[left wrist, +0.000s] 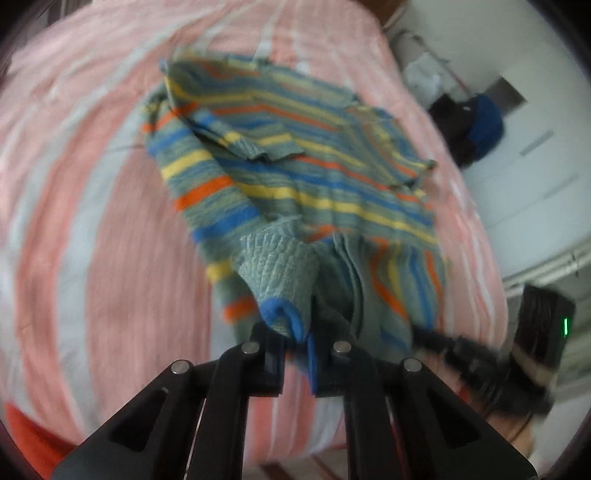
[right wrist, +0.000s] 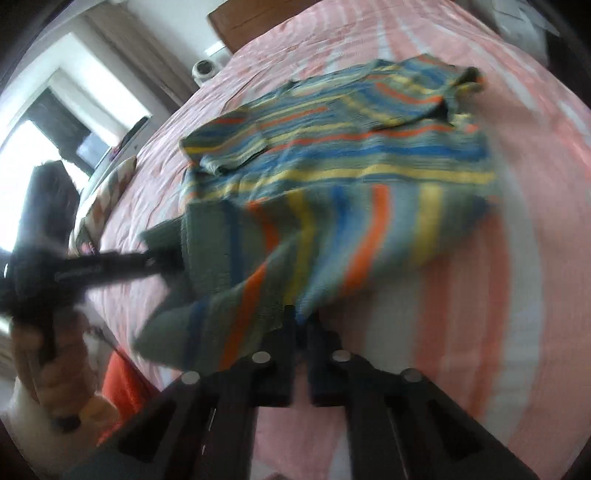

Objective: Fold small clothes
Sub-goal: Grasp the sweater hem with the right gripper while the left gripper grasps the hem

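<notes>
A small striped knit sweater [left wrist: 295, 155], grey-green with blue, yellow and orange bands, lies on a pink and white striped bed [left wrist: 110, 221]. My left gripper [left wrist: 300, 343] is shut on the sweater's ribbed hem with its blue edge and lifts it off the bed. My right gripper [right wrist: 301, 321] is shut on another edge of the sweater [right wrist: 351, 166] and holds that near part raised too. The left gripper also shows in the right wrist view [right wrist: 162, 254] at the left, pinching the cloth. The right gripper shows in the left wrist view [left wrist: 436, 339] at the right.
A white wardrobe [left wrist: 535, 166] and dark bags [left wrist: 476, 129] stand beyond the bed's right side. A wooden headboard [right wrist: 258, 18], a window [right wrist: 22, 166] and a patterned pillow [right wrist: 110, 192] lie at the far left of the right wrist view. Orange cloth [right wrist: 122, 387] is by the bed's near edge.
</notes>
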Demonstrator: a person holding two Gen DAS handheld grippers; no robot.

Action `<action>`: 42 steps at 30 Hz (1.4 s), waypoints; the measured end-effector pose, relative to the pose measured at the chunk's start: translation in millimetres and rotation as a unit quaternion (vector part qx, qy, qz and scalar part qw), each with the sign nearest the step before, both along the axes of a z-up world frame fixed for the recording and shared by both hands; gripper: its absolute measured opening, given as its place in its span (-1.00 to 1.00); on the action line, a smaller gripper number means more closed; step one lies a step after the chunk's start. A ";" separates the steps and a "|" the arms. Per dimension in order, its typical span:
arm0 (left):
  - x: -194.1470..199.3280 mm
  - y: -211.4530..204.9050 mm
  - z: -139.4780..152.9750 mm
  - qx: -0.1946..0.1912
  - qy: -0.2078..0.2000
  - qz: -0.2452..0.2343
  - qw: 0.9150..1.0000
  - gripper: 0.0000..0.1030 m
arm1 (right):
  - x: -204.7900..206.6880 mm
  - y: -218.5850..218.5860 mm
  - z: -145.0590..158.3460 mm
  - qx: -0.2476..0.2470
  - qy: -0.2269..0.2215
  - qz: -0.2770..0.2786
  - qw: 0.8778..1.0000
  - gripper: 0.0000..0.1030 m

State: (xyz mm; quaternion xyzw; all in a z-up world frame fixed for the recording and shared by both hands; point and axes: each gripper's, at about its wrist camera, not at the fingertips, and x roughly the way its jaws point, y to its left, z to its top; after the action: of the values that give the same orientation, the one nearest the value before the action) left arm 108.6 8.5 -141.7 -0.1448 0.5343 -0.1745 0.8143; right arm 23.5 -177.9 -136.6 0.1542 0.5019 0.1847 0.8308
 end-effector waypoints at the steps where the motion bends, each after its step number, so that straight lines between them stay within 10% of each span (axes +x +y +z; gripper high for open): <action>1: -23.7 6.9 9.9 0.003 -0.013 -0.016 1.000 -0.86 | -15.9 -9.2 10.3 -0.007 0.000 0.003 1.000 -0.92; 6: -106.2 29.8 2.0 0.093 0.003 -0.050 0.994 -0.74 | -70.5 -59.2 17.4 -0.093 0.033 0.001 0.995 -0.98; 8: -119.9 39.7 -25.0 0.124 0.052 -0.054 0.989 -0.15 | -85.9 -77.1 6.5 -0.113 0.064 -0.017 0.991 -0.94; 11: -129.0 63.4 -36.7 0.186 0.046 -0.015 0.981 -0.03 | -92.7 -86.7 1.6 -0.099 0.071 -0.036 0.992 -0.79; 16: -106.0 95.9 3.4 0.066 -0.006 0.064 0.996 0.40 | -66.3 -26.2 42.0 -0.141 -0.035 0.056 0.988 0.08; 20: -68.1 66.2 17.1 0.063 -0.060 0.033 0.996 0.66 | -16.2 51.7 47.3 -0.207 -0.134 0.170 0.954 0.39; 22: -47.0 48.7 4.9 0.070 -0.046 0.005 0.996 0.45 | 8.3 85.4 33.2 -0.236 -0.148 0.221 0.935 0.38; 24: -38.0 42.2 -11.5 0.082 -0.018 0.000 0.996 -0.98 | 26.8 103.8 12.2 -0.237 -0.128 0.261 0.927 0.12; 25: -40.3 48.7 -15.2 0.079 -0.004 0.002 0.997 -0.93 | 31.2 108.1 5.6 -0.221 -0.097 0.283 0.928 -0.67; 26: -47.8 56.0 -11.4 0.067 -0.014 0.008 0.998 -0.94 | 32.4 105.4 5.6 -0.219 -0.097 0.283 0.929 -0.85; 32: -120.1 102.7 8.6 0.069 -0.035 0.001 0.997 -0.93 | -63.9 31.8 60.6 -0.183 -0.118 0.300 0.929 -0.85; 37: -141.8 110.8 -32.0 0.165 0.024 -0.008 0.986 -0.87 | -126.8 -37.9 21.8 -0.254 -0.040 0.249 0.934 -0.53; 39: -144.7 120.1 -31.5 0.152 0.029 -0.001 0.988 -0.63 | -134.6 -57.7 4.1 -0.250 0.002 0.218 0.943 0.02; 42: -139.1 143.6 -13.4 0.073 -0.006 0.049 0.996 0.42 | -140.2 -90.3 0.9 -0.171 0.028 0.150 0.973 0.03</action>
State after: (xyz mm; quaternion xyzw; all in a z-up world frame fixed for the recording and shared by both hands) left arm -30.6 152.1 -155.0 -0.1100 0.5330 -0.0957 0.8335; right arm -116.6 -268.1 -135.7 -0.0621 0.5662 0.2146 0.7934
